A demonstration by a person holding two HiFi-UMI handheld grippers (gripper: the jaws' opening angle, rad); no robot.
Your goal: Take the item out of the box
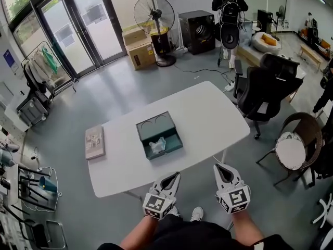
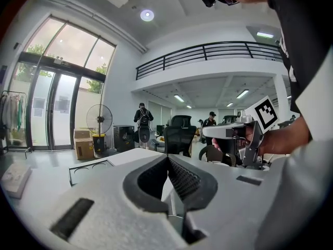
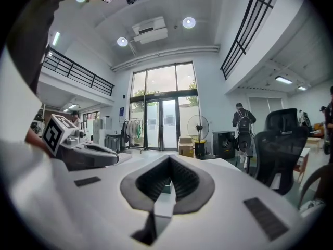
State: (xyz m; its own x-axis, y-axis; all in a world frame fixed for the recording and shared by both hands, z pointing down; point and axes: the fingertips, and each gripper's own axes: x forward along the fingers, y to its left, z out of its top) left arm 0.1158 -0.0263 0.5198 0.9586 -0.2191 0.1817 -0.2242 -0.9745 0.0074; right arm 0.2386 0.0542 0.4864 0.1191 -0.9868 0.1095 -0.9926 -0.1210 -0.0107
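Observation:
An open teal box (image 1: pixel 166 128) sits at the middle of the white table (image 1: pixel 208 113), and a crumpled white item (image 1: pixel 157 146) lies in its near half. Both grippers hover side by side at the table's near edge, short of the box. The left gripper (image 1: pixel 176 175) is shut and holds nothing. The right gripper (image 1: pixel 218 167) is also shut and empty. In the left gripper view the jaws (image 2: pixel 167 158) meet at their tips, the box (image 2: pixel 89 171) lies ahead to the left, and the right gripper (image 2: pixel 235 134) shows at the right. In the right gripper view the closed jaws (image 3: pixel 169 158) point across the table, with the left gripper (image 3: pixel 86 153) at the left.
A flat beige box (image 1: pixel 94 142) lies on the table's left end. A black office chair (image 1: pixel 265 90) and a round wicker chair (image 1: pixel 297 142) stand to the right. A floor fan (image 1: pixel 154 14), cardboard boxes (image 1: pixel 139 48) and a person with a backpack (image 1: pixel 229 14) are beyond.

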